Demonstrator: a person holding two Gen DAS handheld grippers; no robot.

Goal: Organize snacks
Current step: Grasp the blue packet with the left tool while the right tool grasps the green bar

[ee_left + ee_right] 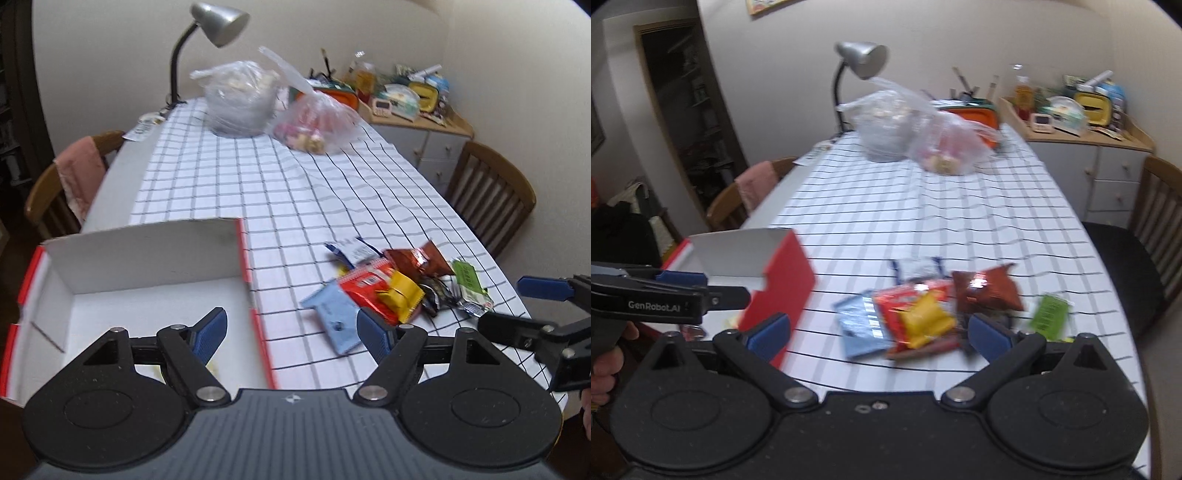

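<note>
A pile of snack packs lies on the checked tablecloth: a yellow pack [925, 321] on a red pack [905, 306], a light blue pack [860, 325], a brown pack [986, 291] and a green pack [1049, 314]. In the left wrist view the yellow pack [400, 295] and the light blue pack [332, 317] lie right of the box. The open white box with red outer walls [147, 254] stands at the left. My left gripper [291, 332] hangs open over the box's right wall, nothing between its pads. My right gripper [879, 332] stands wide open just before the pile, holding nothing.
Two clear plastic bags [314, 118] and a silver desk lamp [218, 22] stand at the table's far end. Wooden chairs [487, 195] flank the table. A cluttered sideboard [1082, 147] is at the back right. A small pale thing [212, 367] lies in the box.
</note>
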